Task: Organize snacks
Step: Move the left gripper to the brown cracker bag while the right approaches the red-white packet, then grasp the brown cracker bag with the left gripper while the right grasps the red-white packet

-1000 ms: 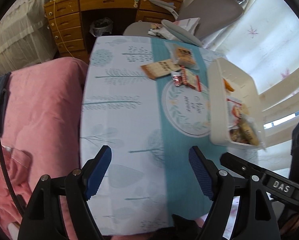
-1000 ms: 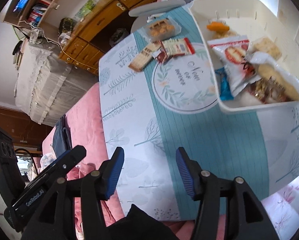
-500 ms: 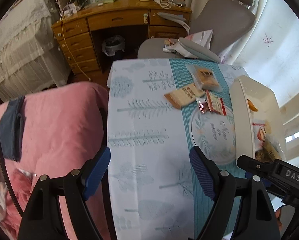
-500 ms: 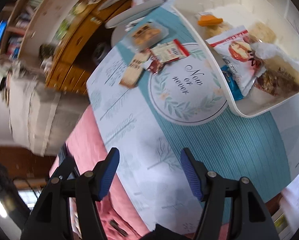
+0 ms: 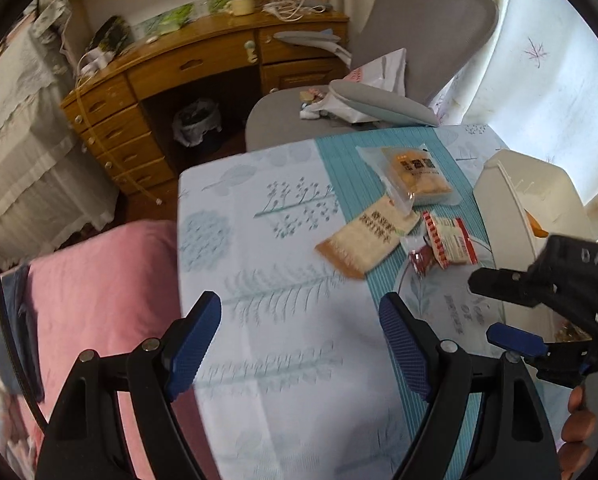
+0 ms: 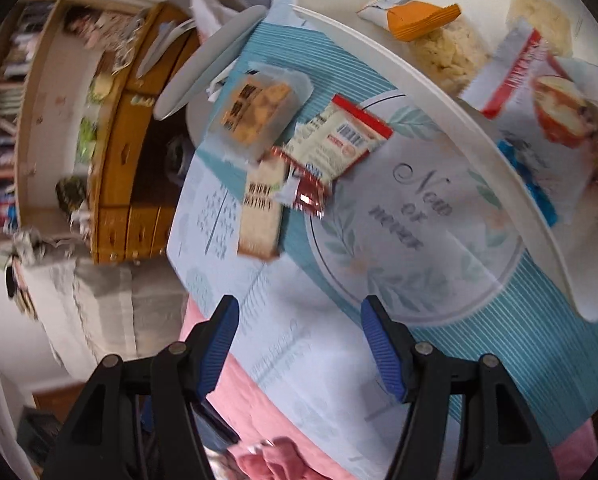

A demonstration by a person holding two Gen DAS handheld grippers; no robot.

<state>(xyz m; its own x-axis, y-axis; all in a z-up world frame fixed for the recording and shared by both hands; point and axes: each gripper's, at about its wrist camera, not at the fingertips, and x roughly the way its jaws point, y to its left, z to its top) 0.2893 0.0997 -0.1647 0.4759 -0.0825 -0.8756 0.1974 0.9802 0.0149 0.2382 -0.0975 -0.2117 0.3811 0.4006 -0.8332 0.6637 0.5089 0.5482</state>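
Several loose snacks lie on the tablecloth beside a white bin (image 5: 499,200) (image 6: 439,92): a clear pack of yellow biscuits (image 5: 415,174) (image 6: 255,110), a tan cracker pack (image 5: 365,240) (image 6: 261,208), a red-and-white packet (image 5: 449,240) (image 6: 339,140) and a small dark red sachet (image 5: 421,260) (image 6: 305,192). The bin holds an orange pack (image 6: 419,20), a red-and-white bag (image 6: 539,96) and a blue packet (image 6: 531,176). My left gripper (image 5: 299,344) hovers open over bare cloth, short of the snacks. My right gripper (image 6: 299,344) (image 5: 487,308) is open and empty too, near the round print.
Pink bedding (image 5: 99,280) (image 6: 299,420) borders the table's left and near edges. A grey office chair (image 5: 419,40) with a white bag stands behind the table's far edge. A wooden desk (image 5: 179,72) is beyond it. A hand (image 5: 579,420) grips the right tool.
Both grippers have moved forward and down towards the loose snacks, which now look larger. The right view has rolled, and its jaws stand a little wider. The right gripper reaches farther into the left view.
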